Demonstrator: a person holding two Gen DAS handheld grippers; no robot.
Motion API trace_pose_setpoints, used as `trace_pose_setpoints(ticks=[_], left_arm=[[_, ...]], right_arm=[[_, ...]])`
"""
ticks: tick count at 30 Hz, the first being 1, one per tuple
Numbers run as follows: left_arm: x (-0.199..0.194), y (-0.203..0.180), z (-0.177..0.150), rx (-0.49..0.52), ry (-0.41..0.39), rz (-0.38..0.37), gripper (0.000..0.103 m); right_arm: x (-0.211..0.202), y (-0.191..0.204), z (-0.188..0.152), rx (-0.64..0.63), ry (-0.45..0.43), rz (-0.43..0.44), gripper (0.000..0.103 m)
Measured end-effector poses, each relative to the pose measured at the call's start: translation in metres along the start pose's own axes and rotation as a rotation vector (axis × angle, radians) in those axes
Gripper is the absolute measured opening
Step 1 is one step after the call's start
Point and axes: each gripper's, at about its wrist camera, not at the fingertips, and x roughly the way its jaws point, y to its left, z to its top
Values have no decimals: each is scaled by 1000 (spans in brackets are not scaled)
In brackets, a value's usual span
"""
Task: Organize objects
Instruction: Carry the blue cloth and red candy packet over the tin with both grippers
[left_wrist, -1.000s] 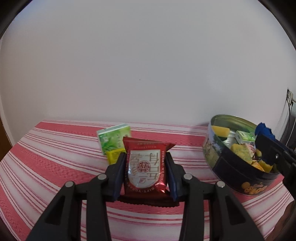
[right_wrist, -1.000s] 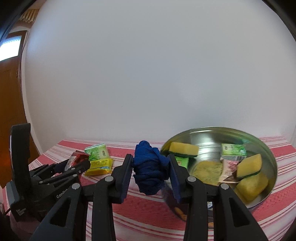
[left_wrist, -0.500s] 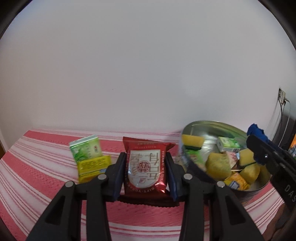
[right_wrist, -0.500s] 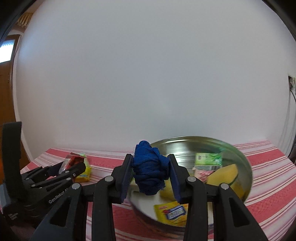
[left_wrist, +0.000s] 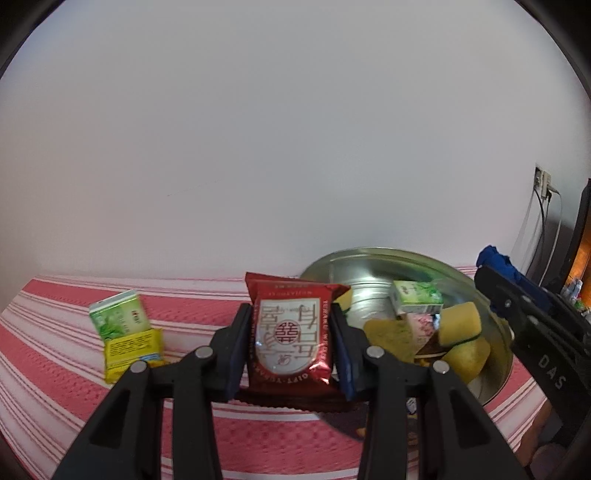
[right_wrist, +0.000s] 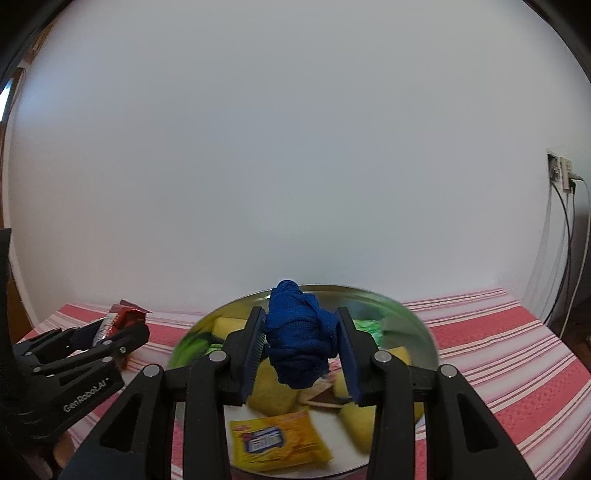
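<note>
My left gripper (left_wrist: 291, 332) is shut on a red snack packet (left_wrist: 291, 330) and holds it above the striped cloth, just left of the round metal tin (left_wrist: 402, 258). It also shows in the right wrist view (right_wrist: 122, 334) at the left, with the packet (right_wrist: 123, 317) in it. My right gripper (right_wrist: 301, 349) is shut on a bunched blue cloth (right_wrist: 299, 343) and holds it over the tin (right_wrist: 410, 317). The tin holds yellow sponges (left_wrist: 460, 323), a green box (left_wrist: 415, 297) and a yellow packet (right_wrist: 279, 439). The right gripper shows at the right edge of the left wrist view (left_wrist: 495, 273).
A green packet (left_wrist: 120, 319) and a yellow packet (left_wrist: 131, 349) lie on the red and white striped cloth (left_wrist: 55, 362) at the left. A white wall stands behind. A wall socket (right_wrist: 561, 168) with cables is at the right.
Both grippers have moved right toward the tin with their loads. The blue cloth now hangs over the tin's inside, and the red packet is next to the tin's left rim.
</note>
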Motion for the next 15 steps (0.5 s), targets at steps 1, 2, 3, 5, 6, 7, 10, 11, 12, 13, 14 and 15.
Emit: trace_pose_setpoints(ticks=[1, 2, 3, 5, 6, 7, 10, 11, 12, 13, 14, 15], left_arm=[[1, -4, 1, 4, 0, -5, 40], [2, -7, 1, 5, 0, -7, 40], [3, -11, 2, 8, 0, -11, 40], [5, -18, 4, 13, -1, -19, 40], [5, -21, 5, 14, -2, -22, 40], [6, -25, 7, 17, -2, -27, 40], [13, -35, 10, 33, 7, -33, 40], [15, -39, 10, 40, 10, -38, 40], [17, -43, 11, 45, 12, -42, 40], [19, -47, 11, 49, 15, -45, 40], [22, -51, 11, 55, 19, -50, 40], [24, -56, 11, 60, 24, -53, 40]], right_arm=[[1, -4, 1, -1, -2, -11, 41], [1, -7, 1, 1, -3, -19, 41], [2, -11, 2, 5, -4, -30, 41], [5, -17, 4, 10, -5, -48, 41], [5, -20, 4, 12, -6, -56, 41], [6, -24, 5, 14, -6, -66, 41], [9, -33, 7, 23, -6, -93, 41], [10, -36, 7, 22, -7, -104, 41], [11, -37, 8, 19, -8, -112, 41], [11, -39, 8, 15, -10, -123, 41], [13, -41, 9, 10, -10, -134, 41], [14, -43, 9, 8, -9, -141, 41]])
